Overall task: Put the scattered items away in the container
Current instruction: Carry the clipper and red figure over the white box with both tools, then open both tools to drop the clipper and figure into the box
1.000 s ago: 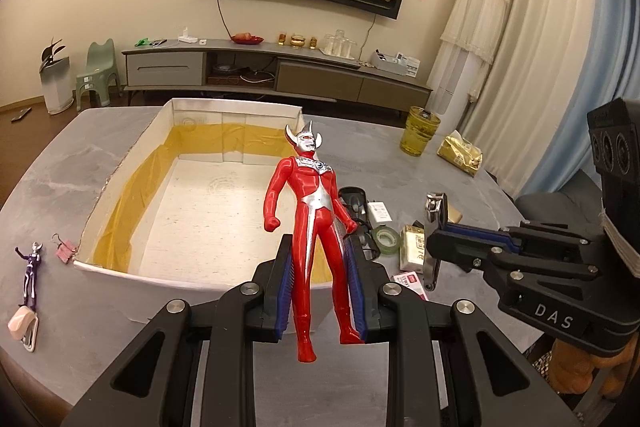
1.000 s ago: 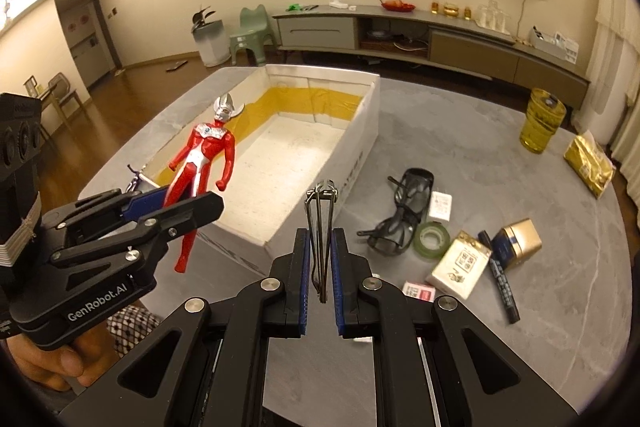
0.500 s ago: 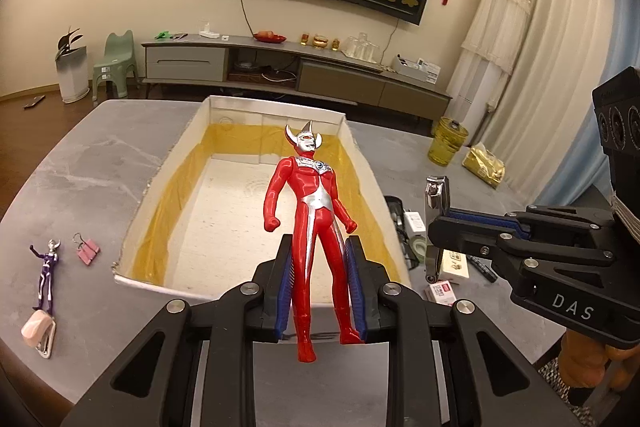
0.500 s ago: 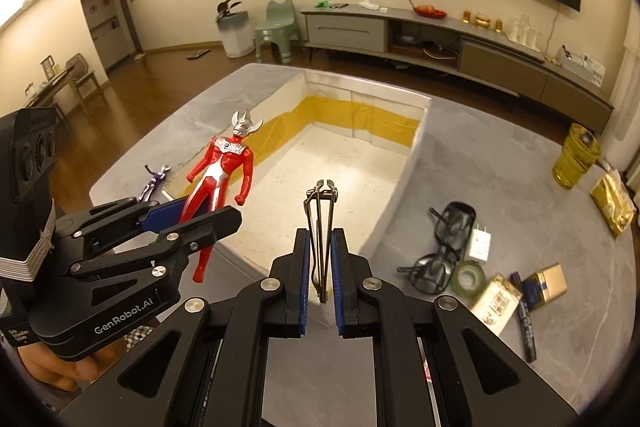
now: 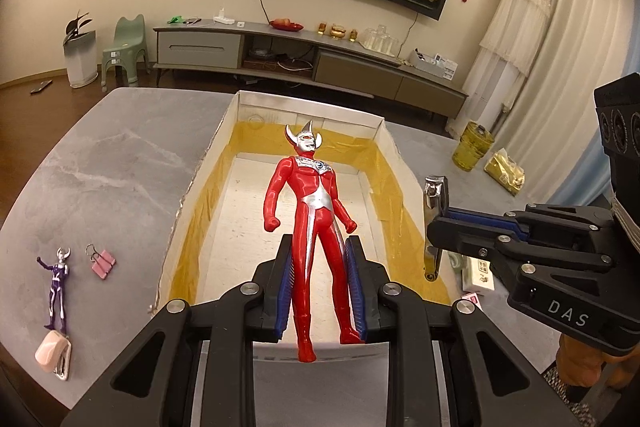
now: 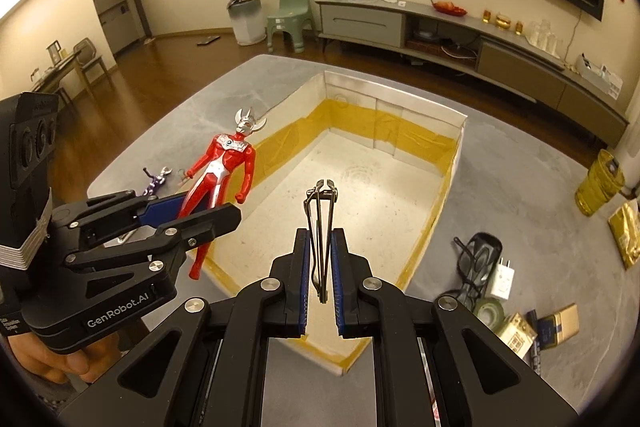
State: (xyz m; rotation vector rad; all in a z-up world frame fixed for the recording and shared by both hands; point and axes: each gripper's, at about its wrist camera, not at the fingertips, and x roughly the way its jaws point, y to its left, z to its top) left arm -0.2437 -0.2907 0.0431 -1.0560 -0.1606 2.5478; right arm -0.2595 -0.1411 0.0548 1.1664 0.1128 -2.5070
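Left gripper [image 5: 319, 281]: clamped on the legs of the red figure [image 5: 311, 223], upright over the box [image 5: 384, 131]
Right gripper [image 5: 434, 223]: pinching nail clippers [image 5: 433, 227] above the box's right wall
Box: white, yellow-taped inside
Table [image 5: 100, 163]: purple figurine [image 5: 57, 287], pink binder clip [image 5: 102, 262] at left

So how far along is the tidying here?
Nothing is in the box yet. In hand: the left gripper holds the red figure, the right gripper the nail clipper. Left on the table: purple figure, pink clip, glasses, tape, small boxes.
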